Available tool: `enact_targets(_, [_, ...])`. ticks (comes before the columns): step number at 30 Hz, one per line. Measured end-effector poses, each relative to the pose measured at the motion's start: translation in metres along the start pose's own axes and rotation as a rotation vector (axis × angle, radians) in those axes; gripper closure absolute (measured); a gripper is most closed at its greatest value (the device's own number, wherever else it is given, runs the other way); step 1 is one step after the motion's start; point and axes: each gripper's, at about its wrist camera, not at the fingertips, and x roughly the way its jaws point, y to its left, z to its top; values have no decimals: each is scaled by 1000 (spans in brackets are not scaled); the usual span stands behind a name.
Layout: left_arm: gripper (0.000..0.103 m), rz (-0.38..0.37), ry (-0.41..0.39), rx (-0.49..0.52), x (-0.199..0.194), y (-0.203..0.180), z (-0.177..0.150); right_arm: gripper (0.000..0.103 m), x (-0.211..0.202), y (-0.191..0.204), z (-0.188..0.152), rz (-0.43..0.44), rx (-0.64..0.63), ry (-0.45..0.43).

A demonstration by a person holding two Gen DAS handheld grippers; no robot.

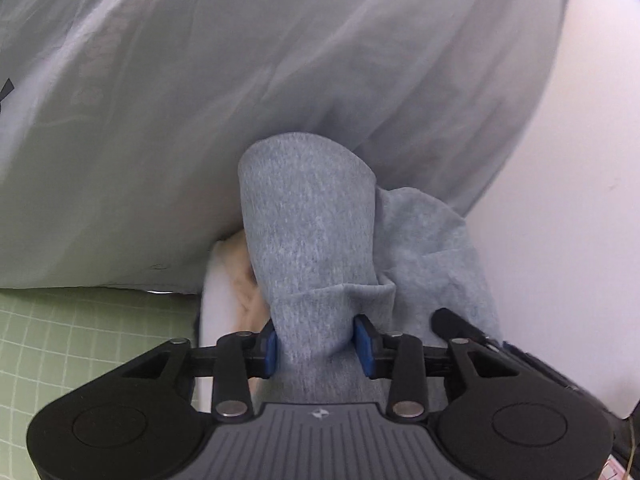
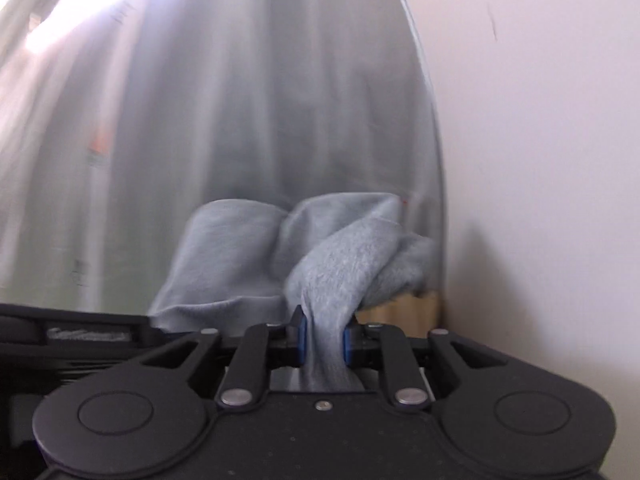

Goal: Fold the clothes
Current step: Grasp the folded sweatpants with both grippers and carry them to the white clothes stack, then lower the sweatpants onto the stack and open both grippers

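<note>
**Grey jersey garment pinched in both grippers, hanging free**

The left gripper [image 1: 316, 350] has its blue-padded jaws closed on a bunched fold of a heather-grey knit cotton garment [image 1: 308, 216], and the right gripper [image 2: 325, 344] clamps another gathered fold of the same cloth. The garment is off any surface where the views show it: from each pinch it rises into a rolled hump, and beyond that a broad sheet of it spreads across the view, thin enough for light to glow through in the right wrist view. A pale green gridded mat [image 1: 60, 328] shows at the lower left of the left wrist view, and a plain white wall [image 2: 540, 160] fills the right side of the right one.

The cloth looks light, soft and limp, so it will sag and twist wherever it is unsupported, and a thick bunch may creep out of the pads. Holds near a hem or seam edge, well apart, would likely keep it flat. How far the folding has gone cannot be told from here.
</note>
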Motion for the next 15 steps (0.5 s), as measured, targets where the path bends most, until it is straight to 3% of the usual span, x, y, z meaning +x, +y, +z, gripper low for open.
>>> enact_targets(3, [54,53,-29,12,26,-12,25,74,48,-7,-18,-111,-31,98])
enact_targets(5, [33,62,-42,4,37,-12,32,67,58,-13,-31,-115,-23,124])
enact_targets(6, [30,51,-45,-11,38,-6,29,59,59,-15,-37,-104,-18,127])
enact_targets(11, [21,54,-77,10,32,3,17,54,47,-16,-69,-97,-14,161])
enact_targets(15, [12,80,-107,74,15,0,7,36,21,-12,-82,-109,-38,171])
